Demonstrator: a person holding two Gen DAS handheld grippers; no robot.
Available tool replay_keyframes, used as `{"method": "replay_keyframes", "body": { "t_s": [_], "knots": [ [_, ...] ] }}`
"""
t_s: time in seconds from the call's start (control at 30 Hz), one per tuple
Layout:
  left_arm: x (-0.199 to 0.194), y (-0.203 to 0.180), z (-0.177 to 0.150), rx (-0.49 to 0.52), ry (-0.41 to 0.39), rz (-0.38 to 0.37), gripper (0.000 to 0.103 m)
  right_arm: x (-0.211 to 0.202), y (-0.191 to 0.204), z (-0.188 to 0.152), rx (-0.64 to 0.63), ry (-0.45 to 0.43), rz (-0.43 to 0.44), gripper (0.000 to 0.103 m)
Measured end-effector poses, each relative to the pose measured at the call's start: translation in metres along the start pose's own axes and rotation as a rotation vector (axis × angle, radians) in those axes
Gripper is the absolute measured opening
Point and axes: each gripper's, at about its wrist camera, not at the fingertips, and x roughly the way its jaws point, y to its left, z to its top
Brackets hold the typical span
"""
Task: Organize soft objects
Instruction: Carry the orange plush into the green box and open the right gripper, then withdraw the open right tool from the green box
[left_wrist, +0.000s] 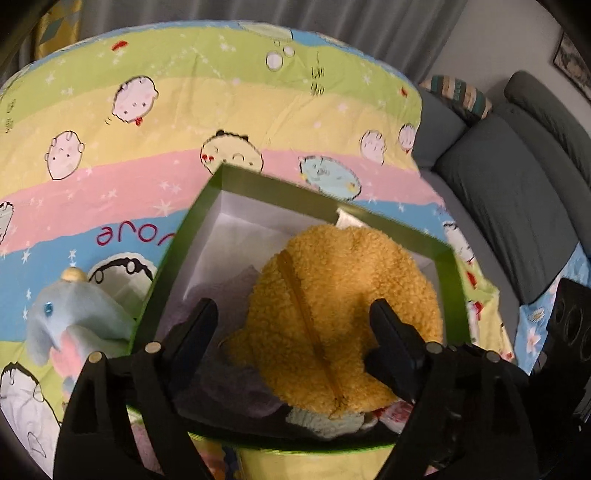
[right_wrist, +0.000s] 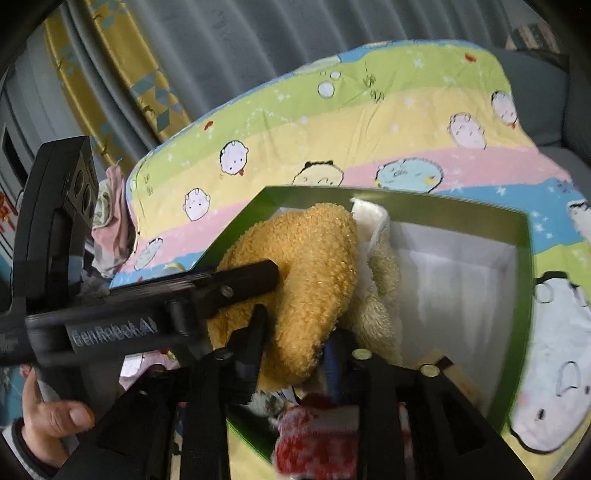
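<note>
A green box (left_wrist: 177, 251) with a white inside lies on a cartoon-print blanket (left_wrist: 221, 110). A fluffy yellow plush (left_wrist: 351, 295) with a zip rests in the box on other soft things. My left gripper (left_wrist: 299, 332) is open wide astride the near end of the plush; its left finger stands clear of it. In the right wrist view the yellow plush (right_wrist: 310, 273) fills the box's (right_wrist: 526, 277) left part. My right gripper (right_wrist: 297, 339) has its jaws slightly apart with the plush's lower edge between them. The left gripper's finger (right_wrist: 255, 275) lies against the plush.
A light blue elephant toy (left_wrist: 74, 317) lies on the blanket left of the box. In the box are a purple cloth (left_wrist: 229, 373), a white fluffy item (right_wrist: 380, 280) and a red-white knit (right_wrist: 314, 435). Grey sofa cushions (left_wrist: 509, 206) at right. A hand (right_wrist: 51, 417) holds the left gripper.
</note>
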Motion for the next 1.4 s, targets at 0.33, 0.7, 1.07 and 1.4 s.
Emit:
{"method": "replay_keyframes", "body": {
  "t_s": [0.33, 0.7, 1.07, 1.4],
  "knots": [
    [-0.054, -0.002, -0.016, 0.018, -0.050, 0.022, 0.102, -0.066, 0.007, -0.020, -0.015, -0.120, -0.092, 0.067],
    [-0.097, -0.005, -0.073, 0.070, -0.091, 0.076, 0.102, -0.104, 0.036, -0.071, -0.095, -0.121, -0.122, 0.077],
    [-0.131, -0.017, -0.113, 0.116, -0.142, 0.084, 0.102, -0.118, 0.054, -0.105, -0.097, -0.096, -0.132, 0.083],
    [-0.140, -0.016, -0.138, 0.128, -0.152, 0.082, 0.102, -0.114, 0.059, -0.115, -0.098, -0.068, -0.125, 0.084]
  ]
}}
